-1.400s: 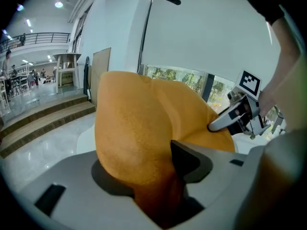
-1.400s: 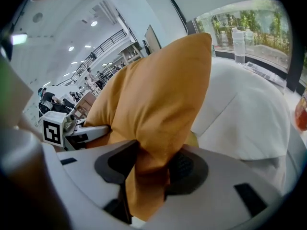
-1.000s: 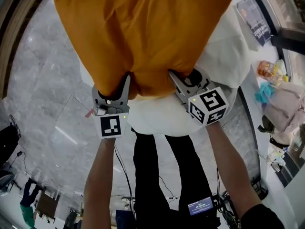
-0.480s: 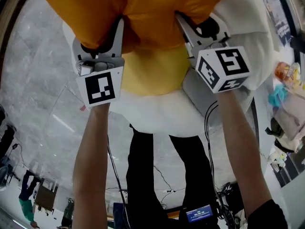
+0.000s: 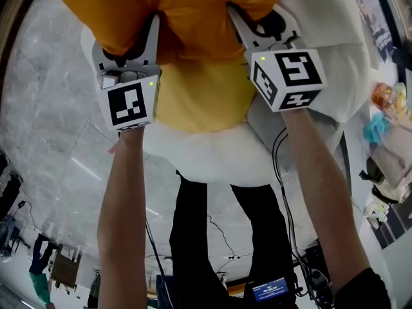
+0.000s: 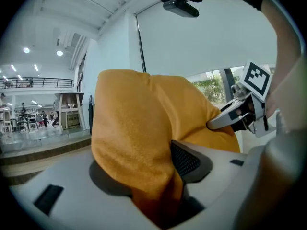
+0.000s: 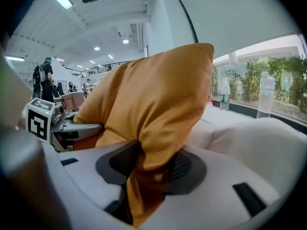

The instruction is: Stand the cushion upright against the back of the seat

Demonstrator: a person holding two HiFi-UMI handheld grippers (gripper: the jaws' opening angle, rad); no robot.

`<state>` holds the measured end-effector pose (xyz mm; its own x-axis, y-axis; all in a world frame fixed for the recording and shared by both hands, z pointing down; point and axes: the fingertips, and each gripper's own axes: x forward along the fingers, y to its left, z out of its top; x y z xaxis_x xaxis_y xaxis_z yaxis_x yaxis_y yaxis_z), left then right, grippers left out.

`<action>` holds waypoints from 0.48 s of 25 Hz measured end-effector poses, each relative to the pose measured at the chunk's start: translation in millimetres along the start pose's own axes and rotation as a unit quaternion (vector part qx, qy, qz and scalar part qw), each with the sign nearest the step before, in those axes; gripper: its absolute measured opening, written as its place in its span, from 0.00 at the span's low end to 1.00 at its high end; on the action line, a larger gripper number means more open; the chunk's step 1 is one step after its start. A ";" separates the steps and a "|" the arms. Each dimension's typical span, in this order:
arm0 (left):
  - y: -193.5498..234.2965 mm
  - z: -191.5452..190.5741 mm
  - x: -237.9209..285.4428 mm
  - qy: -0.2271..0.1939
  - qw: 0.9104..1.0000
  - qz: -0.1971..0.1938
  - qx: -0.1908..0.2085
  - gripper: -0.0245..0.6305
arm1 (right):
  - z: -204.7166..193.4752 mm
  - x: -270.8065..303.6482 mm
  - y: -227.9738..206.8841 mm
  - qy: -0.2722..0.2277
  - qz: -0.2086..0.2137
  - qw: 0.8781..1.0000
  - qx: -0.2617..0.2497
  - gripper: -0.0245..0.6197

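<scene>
The orange cushion (image 5: 193,18) fills the 12 o'clock part of the head view. It hangs over a white fluffy seat (image 5: 212,156) that spreads beneath it toward 6 o'clock. Both tools grip the cushion's near edge.

The left hand-held gripper (image 5: 138,44) is at about 10 o'clock of the picture, with its marker cube facing the camera. The left gripper view shows its jaws part-way closed and pinched on a fold of the orange fabric. The fold bunches down into the gap, and the ribbed pad on the 3 o'clock side presses into the cloth.

The right hand-held gripper (image 5: 257,28) is at about 1 o'clock. Its jaws have just been closing, and the right gripper view shows them clamped on a gathered corner of the cushion, with a pad on each side of the fabric.

In both gripper views the cushion rises from the jaws toward 12 o'clock and looks plump and wrinkled. The other tool grips the same edge, at 3 o'clock in the left gripper view and at 9 o'clock in the right one.

Whether the cushion's far side touches the seat's back cannot be told. The person's bare forearms run down toward 6 o'clock, above dark trousers (image 5: 212,237) and a grey marble floor (image 5: 45,95).
</scene>
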<state>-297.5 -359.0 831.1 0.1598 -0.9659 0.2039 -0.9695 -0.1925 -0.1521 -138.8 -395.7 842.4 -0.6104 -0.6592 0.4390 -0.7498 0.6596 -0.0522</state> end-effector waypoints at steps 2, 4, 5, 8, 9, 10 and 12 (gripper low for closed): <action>1.6 -6.9 -2.0 0.003 1.000 0.004 -0.014 0.44 | -4.9 0.3 -0.2 0.006 -0.002 1.000 0.009 0.32; 3.0 -8.6 -4.8 0.000 0.999 -0.007 -0.033 0.47 | -8.1 0.1 -0.3 0.010 0.004 1.000 0.025 0.34; 3.5 -7.2 -6.8 -0.002 0.999 -0.017 -0.043 0.48 | -8.4 -0.2 -0.2 0.011 0.009 0.999 0.035 0.35; 6.9 -3.4 -13.5 -0.002 0.997 -0.035 -0.073 0.55 | -6.9 -3.2 -2.3 0.014 0.022 0.998 0.065 0.41; 8.2 -2.8 -15.0 0.001 0.996 -0.033 -0.085 0.56 | -6.5 -4.9 -3.6 0.016 0.025 0.997 0.071 0.43; 9.2 -2.4 -16.5 0.006 0.995 -0.029 -0.097 0.58 | -6.2 -7.0 -4.9 0.018 0.027 0.997 0.073 0.44; 9.7 -2.6 -20.3 0.021 0.992 -0.019 -0.121 0.62 | -6.3 -11.3 -6.7 0.023 0.026 0.997 0.069 0.47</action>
<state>-310.7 -340.8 827.9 0.1941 -0.9498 0.2453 -0.9800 -0.1764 0.0924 -125.2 -390.5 843.5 -0.6399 -0.6057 0.4728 -0.7471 0.6345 -0.1983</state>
